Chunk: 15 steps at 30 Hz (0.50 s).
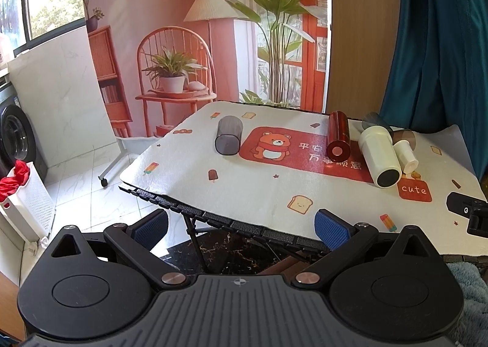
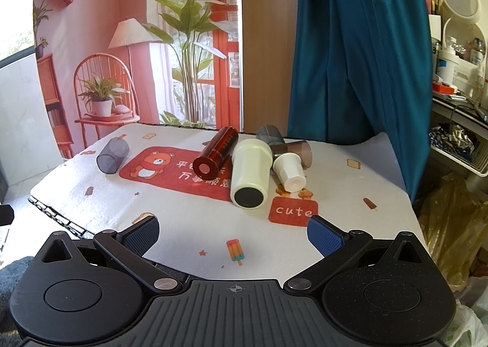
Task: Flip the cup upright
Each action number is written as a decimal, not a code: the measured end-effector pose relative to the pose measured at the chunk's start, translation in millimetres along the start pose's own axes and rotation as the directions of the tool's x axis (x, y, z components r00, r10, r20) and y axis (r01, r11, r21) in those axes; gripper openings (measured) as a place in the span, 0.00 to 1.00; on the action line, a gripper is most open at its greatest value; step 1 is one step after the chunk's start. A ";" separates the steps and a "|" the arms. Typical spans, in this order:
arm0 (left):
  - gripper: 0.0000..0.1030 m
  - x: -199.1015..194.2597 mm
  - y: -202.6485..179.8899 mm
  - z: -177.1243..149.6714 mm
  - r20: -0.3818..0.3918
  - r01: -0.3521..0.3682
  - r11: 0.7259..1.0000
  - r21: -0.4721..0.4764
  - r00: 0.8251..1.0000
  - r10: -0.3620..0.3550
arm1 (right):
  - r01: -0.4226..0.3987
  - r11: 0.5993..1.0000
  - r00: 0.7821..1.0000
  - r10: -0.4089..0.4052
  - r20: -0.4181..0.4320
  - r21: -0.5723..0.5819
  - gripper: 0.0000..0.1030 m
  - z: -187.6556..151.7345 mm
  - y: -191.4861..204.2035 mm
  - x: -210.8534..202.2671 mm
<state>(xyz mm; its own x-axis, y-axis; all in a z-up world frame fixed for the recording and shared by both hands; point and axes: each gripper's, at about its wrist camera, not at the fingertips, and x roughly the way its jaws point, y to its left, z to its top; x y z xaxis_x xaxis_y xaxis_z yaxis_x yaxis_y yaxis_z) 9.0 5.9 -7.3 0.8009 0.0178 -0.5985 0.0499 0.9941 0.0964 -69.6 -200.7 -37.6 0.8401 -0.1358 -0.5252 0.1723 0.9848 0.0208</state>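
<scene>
Several cups lie on their sides on the table mat (image 1: 274, 194) (image 2: 189, 212). A smoky grey cup (image 1: 228, 139) (image 2: 112, 156) lies alone at the left. A red cup (image 1: 338, 140) (image 2: 216, 154), a large white cup (image 1: 379, 156) (image 2: 250, 173) and a small white cup (image 1: 405, 156) (image 2: 289, 170) lie together at the right, with grey and brown translucent cups (image 2: 300, 150) behind them. My left gripper (image 1: 241, 226) is open and empty, off the table's near-left edge. My right gripper (image 2: 233, 234) is open and empty over the mat's front, short of the large white cup.
A blue curtain (image 2: 350, 51) hangs behind the table's right side. A white laundry basket (image 1: 27, 203) stands on the floor at the left. Shelves (image 2: 457, 121) and a yellow bag (image 2: 451, 231) are at the right. The other gripper's black tip (image 1: 466, 212) shows at the right.
</scene>
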 end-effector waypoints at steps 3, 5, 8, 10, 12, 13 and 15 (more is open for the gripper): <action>1.00 3.9 -0.2 3.9 -0.010 0.001 1.000 0.004 1.000 -0.001 | -0.005 1.000 1.000 0.005 -0.009 0.006 1.00 -0.7 -0.4 1.3; 1.00 6.4 -0.7 6.1 -0.010 -0.002 1.000 0.005 1.000 0.002 | -0.005 1.000 1.000 0.005 -0.016 0.012 1.00 -0.7 -1.6 2.9; 1.00 10.5 0.4 9.2 -0.009 -0.002 1.000 -0.001 1.000 0.002 | 0.002 1.000 1.000 -0.001 -0.026 0.022 1.00 4.2 -4.6 6.5; 1.00 13.1 1.3 10.9 0.002 -0.003 1.000 0.000 1.000 0.003 | 0.003 0.999 0.999 -0.002 -0.035 0.035 1.00 8.5 -7.5 10.3; 1.00 16.4 0.7 13.1 0.021 -0.006 1.000 0.010 1.000 0.006 | 0.000 0.999 0.999 0.002 -0.043 0.045 1.00 9.3 -9.1 13.6; 1.00 18.4 0.1 14.8 0.028 -0.010 1.000 0.015 1.000 0.010 | -0.001 0.999 0.999 0.003 -0.048 0.047 1.00 10.6 -9.8 16.1; 1.00 23.9 -1.3 19.6 0.025 -0.011 1.000 0.022 1.000 0.010 | -0.003 0.999 0.999 0.006 -0.052 0.048 1.00 12.3 -10.8 19.8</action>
<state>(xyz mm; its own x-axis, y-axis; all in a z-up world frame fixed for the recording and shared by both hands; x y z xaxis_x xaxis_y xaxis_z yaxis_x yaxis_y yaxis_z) 39.8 2.9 -6.2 0.8163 0.0252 -0.5770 0.0543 0.9913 0.1201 -48.5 -215.3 -37.7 0.8131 -0.1243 -0.5688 0.1938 0.9790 0.0632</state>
